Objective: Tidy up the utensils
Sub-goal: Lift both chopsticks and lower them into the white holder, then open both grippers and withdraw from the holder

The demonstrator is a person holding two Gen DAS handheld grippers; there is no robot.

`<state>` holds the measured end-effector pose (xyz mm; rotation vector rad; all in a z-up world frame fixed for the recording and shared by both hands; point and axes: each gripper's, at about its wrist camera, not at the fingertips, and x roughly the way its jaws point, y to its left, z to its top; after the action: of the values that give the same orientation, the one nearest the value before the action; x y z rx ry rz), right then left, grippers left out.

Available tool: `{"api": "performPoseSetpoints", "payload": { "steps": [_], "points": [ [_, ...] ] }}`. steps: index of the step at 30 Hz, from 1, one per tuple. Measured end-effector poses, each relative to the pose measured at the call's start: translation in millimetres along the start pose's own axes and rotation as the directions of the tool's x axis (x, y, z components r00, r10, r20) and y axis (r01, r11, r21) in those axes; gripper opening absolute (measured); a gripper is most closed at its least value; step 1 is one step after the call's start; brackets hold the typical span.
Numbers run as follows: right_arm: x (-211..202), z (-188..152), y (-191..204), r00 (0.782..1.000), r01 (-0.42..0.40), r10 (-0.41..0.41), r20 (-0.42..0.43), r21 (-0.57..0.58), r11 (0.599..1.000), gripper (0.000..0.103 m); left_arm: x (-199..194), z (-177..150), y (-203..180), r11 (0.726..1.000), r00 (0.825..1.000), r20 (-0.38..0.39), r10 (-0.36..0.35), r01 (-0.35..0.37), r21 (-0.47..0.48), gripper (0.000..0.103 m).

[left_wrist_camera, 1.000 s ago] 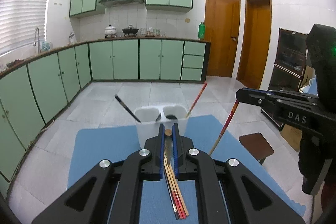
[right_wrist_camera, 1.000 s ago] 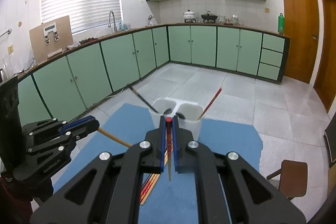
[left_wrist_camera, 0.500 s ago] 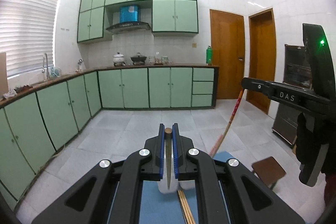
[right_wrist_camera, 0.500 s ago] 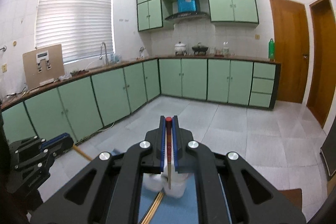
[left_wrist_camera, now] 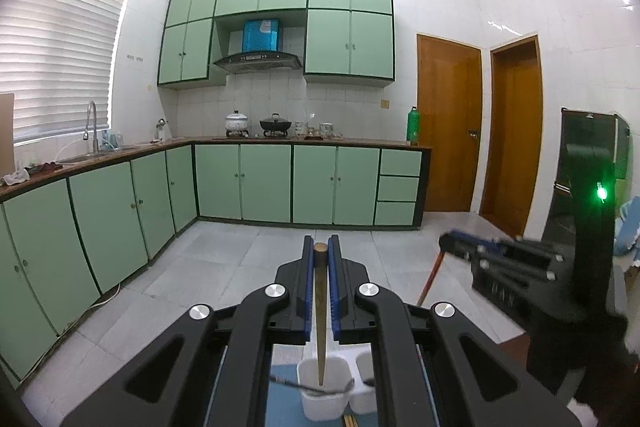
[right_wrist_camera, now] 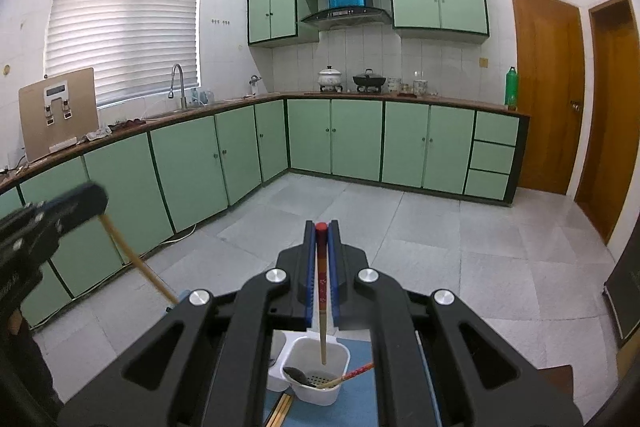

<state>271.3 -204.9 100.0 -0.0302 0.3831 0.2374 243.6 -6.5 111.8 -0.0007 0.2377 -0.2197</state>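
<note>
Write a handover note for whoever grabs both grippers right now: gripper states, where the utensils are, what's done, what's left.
Left gripper: shut on a plain wooden chopstick, tip hanging over the left compartment of the white holder.
Right gripper: shut on a red-topped chopstick, tip over the holder's right compartment.
Done: that compartment already holds a red chopstick and a dark spoon; a dark utensil lies across the left one.
Left: lower and release both chopsticks into the holder, then likely collect the loose chopsticks on the blue mat in front of it.
</note>
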Motion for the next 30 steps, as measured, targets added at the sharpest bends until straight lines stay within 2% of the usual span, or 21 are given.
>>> {"api": "performPoseSetpoints", "payload": {
  "steps": [6,11,14,18,20,25,30],
  "points": [
    [12,-14,4,1.000,0.005,-0.005,-0.020,0.000,1.000,0.005,29,-16,-9,1.000,1.000,-0.016,0.009,-0.009,0.003,0.007],
    [25,-33,10,0.997,0.007,-0.009,-0.081,-0.023,1.000,0.006,61,-42,-3,0.999,0.993,-0.121,-0.013,0.009,-0.032,0.007],
    [24,-44,12,0.995,0.011,-0.015,-0.101,-0.038,0.999,0.012,68,-55,4,0.997,0.984,-0.177,-0.032,0.020,-0.070,0.007],
    [9,-49,3,0.997,0.018,-0.019,-0.078,-0.008,1.000,0.028,55,-59,11,0.997,0.984,-0.174,-0.037,0.025,-0.074,0.009],
    [-3,-50,0,0.998,0.026,-0.026,-0.063,0.002,1.000,0.032,45,-58,11,0.997,0.986,-0.165,-0.037,0.025,-0.072,0.013],
    [-42,-61,-9,1.000,0.024,-0.023,-0.021,0.042,0.999,0.046,14,-57,12,0.997,0.988,-0.148,-0.034,0.023,-0.077,0.034],
    [-76,-93,-6,1.000,0.021,-0.020,-0.023,0.038,0.999,0.062,-23,-83,8,0.997,0.988,-0.156,-0.013,0.001,-0.073,0.043]
  ]
}}
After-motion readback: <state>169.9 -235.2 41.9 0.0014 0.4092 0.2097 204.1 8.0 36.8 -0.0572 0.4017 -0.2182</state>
